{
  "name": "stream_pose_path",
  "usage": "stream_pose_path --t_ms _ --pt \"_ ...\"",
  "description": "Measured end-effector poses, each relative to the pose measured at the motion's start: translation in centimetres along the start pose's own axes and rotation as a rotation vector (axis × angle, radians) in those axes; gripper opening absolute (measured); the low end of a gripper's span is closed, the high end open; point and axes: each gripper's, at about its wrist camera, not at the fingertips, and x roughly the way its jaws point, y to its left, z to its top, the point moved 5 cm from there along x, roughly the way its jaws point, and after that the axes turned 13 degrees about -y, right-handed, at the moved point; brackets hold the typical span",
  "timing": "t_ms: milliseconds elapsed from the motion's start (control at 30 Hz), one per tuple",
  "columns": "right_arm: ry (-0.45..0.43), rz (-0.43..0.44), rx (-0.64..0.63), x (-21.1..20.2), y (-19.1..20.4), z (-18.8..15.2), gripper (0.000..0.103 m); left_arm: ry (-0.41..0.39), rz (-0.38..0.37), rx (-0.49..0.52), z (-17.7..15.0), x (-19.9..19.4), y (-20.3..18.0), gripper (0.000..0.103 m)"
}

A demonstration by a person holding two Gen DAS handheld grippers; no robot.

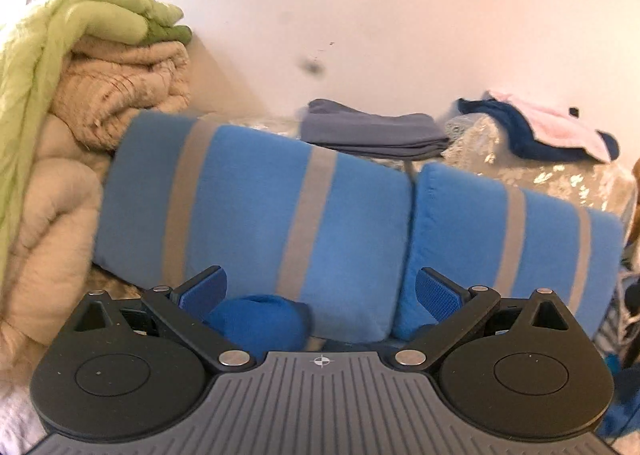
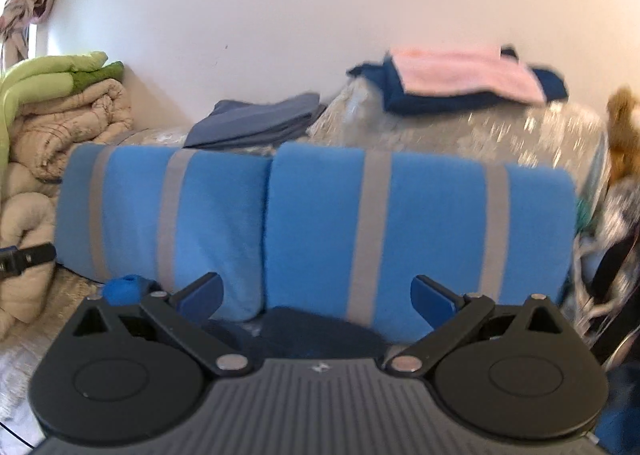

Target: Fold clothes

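- The dark blue cloth (image 2: 320, 329) lies low behind the right gripper (image 2: 316, 295); the gripper body cuts off its near part, so I cannot make out its shape.
- In the left view a bright blue bundle (image 1: 258, 319) sits at about 7 o'clock from the left gripper (image 1: 322, 291), partly covered by the near finger; what garment it is cannot be told.
- Both grippers have their fingers spread wide with nothing between them.
- Two blue cushions with grey stripes (image 2: 420, 227) stand upright straight ahead, touching each other.
- Behind them at 12 o'clock lies a folded grey cloth (image 1: 372, 131); at 1 o'clock a pink cloth (image 2: 464, 73) lies on a navy one (image 2: 412, 101), blurred.
- At 10 o'clock a green quilt (image 1: 100, 15) tops beige quilts (image 1: 116, 95).
- The right edge is cluttered and too blurred to read.
- The white wall (image 2: 320, 15) above is bare.
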Motion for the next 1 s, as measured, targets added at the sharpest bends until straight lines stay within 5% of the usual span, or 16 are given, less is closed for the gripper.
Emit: stream_pose_path --t_ms 267,467,700,1000 --pt "0.039 -0.013 0.05 3.5 1.4 -10.2 0.103 0.025 0.09 -0.061 -4.9 2.0 5.1 0.103" --pt "0.018 -0.026 0.067 5.2 0.8 -15.9 0.103 0.088 0.063 -0.133 -7.8 4.3 8.1 0.103" --pt "0.093 -0.038 0.114 6.0 0.6 -18.1 0.103 0.112 0.035 -0.217 -10.3 7.9 10.6 0.103" --pt "0.112 0.053 0.136 6.0 1.6 -18.6 0.103 0.192 -0.031 -0.406 -12.6 13.9 13.5 0.102"
